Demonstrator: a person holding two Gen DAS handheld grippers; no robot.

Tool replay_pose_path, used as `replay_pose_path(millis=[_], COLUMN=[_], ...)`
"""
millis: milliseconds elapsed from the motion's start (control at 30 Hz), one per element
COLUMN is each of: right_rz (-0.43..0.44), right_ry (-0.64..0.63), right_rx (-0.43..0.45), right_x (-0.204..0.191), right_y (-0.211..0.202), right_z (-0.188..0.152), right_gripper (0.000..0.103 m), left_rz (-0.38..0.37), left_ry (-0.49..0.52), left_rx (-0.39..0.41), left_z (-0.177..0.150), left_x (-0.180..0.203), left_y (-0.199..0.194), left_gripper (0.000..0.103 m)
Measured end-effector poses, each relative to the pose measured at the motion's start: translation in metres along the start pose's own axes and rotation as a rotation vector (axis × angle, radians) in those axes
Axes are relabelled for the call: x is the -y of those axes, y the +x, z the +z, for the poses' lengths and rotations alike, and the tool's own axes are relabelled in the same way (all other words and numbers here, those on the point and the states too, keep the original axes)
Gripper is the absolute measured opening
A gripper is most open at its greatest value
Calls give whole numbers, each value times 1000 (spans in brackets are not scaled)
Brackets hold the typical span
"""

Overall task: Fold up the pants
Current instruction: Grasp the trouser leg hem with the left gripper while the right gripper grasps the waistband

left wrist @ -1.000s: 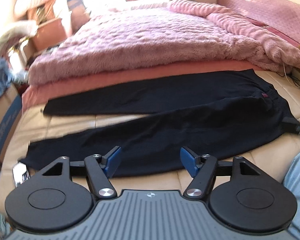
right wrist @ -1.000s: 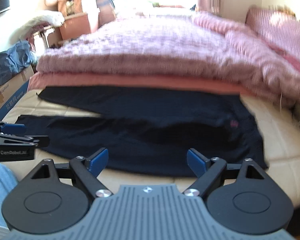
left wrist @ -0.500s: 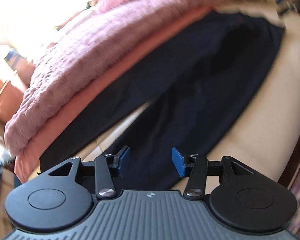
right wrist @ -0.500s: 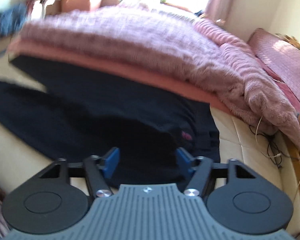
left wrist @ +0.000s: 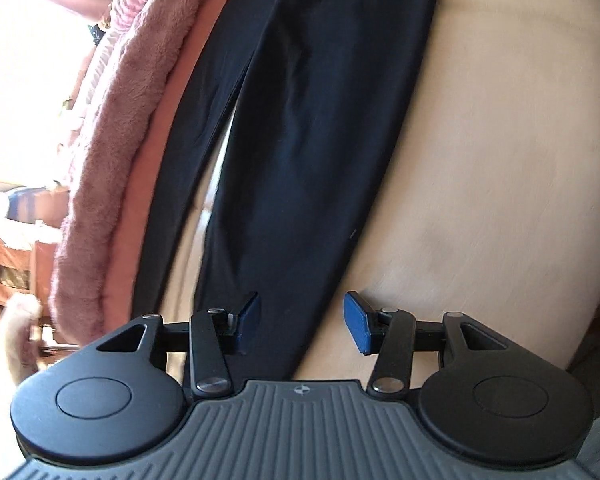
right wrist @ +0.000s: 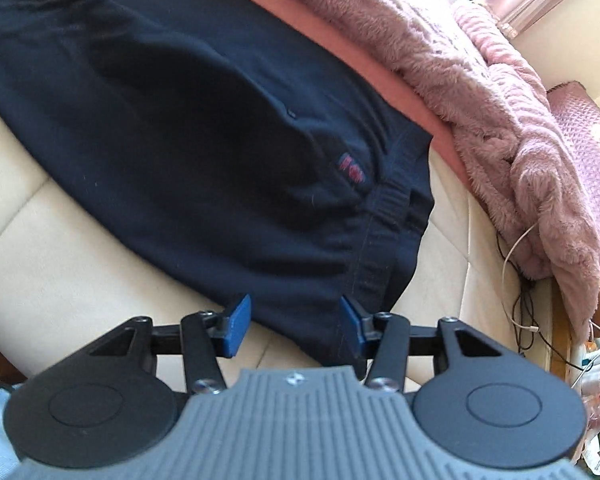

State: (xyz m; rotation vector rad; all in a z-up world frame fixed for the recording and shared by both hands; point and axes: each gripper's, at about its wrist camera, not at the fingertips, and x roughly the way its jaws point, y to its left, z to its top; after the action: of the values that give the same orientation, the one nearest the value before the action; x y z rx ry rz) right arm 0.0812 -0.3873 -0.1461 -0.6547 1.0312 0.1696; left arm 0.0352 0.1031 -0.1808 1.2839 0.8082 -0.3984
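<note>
Straddling pants (left wrist: 300, 140) hems, seemingly: parted fingers (left wrist: 356, 322).

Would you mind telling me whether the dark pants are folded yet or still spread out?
Spread out: the pants lie flat with both legs apart, cream mattress showing between them.

The bed is viewed closely from both wrist cameras, each angled down along its tongs: a pants leg (left wrist: 300, 140) is faced from the left, the waistband (right wrist: 384, 216) from the right. The pink blanket (left wrist: 112, 152) is shared.
</note>
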Motion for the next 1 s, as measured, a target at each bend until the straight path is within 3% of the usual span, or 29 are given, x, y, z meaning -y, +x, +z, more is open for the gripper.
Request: replay_pose_path(millis=[300, 367, 433, 467, 500, 600, 667, 767, 1000], right_rz=[-16, -20, -14, -12, -8, 3, 4, -22, -45], right_ry=[-46, -78, -98, -114, -140, -250, -338, -466, -605], right_rx=[-29, -30, -24, -19, -13, -5, -4, -31, -29], right_x=[-4, -6, -6, -6, -8, -14, -18, -22, -29], right_y=[7, 7, 5, 4, 3, -1, -2, 4, 19], right_z=[-11, -13, -14, -15, -16, -21, -25, -29, -31], right_gripper=[45, 45, 45, 45, 45, 45, 45, 42, 4], left_rz=[159, 161, 133, 118, 115, 120, 99, 116, 141], left_ry=[127, 114, 35, -10, -51, -243, -375, -477, -625], left_rx=[-145, -187, -201, -209, -213, -229, -209, -189, -184], left_z=[-21, -25, -23, -23, -23, -21, -22, -19, -13], left_x=[1, -4, -16, -23, -28, -57, -78, -96, -113], left_y=[34, 43, 44, 44, 44, 43, 39, 33, 17], left_gripper=[51, 51, 49, 39, 20, 7, 4, 2, 2])
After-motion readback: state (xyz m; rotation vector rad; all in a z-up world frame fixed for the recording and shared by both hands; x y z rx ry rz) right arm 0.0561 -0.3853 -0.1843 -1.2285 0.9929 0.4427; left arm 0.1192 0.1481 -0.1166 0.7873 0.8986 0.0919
